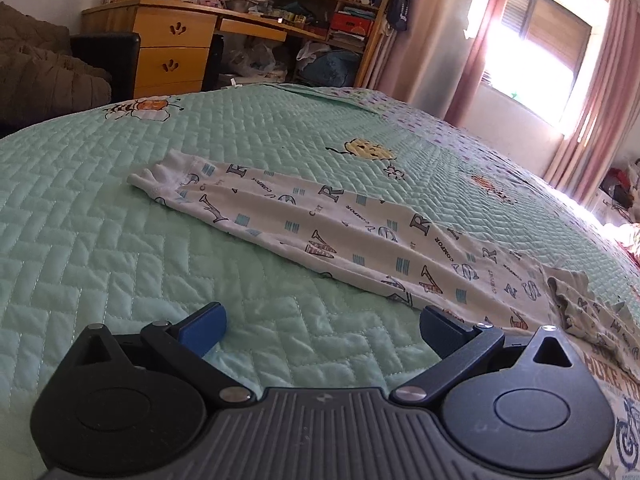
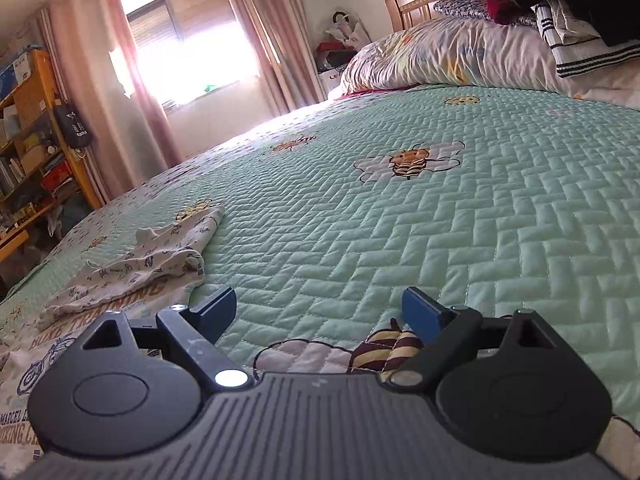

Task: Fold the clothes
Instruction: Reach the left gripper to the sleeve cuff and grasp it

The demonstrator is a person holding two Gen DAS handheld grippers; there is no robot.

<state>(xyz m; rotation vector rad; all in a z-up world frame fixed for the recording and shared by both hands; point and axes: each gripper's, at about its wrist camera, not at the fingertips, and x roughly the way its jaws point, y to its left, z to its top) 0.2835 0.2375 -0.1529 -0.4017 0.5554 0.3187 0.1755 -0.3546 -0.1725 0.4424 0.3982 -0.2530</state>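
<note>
Mint-green quilted bed cover (image 1: 120,240) carries the white letter-printed cotton garment (image 1: 320,228), stretched diagonally ahead-right of the left tongs (image 1: 320,326), which are nearer; right tongs (image 2: 320,316) see it leftward. Both gape, empty.

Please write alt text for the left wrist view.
A white letter-printed garment lies stretched flat on a green quilted bedspread, beyond the open, empty left gripper. A wooden desk and a bright curtained window stand behind.
</note>
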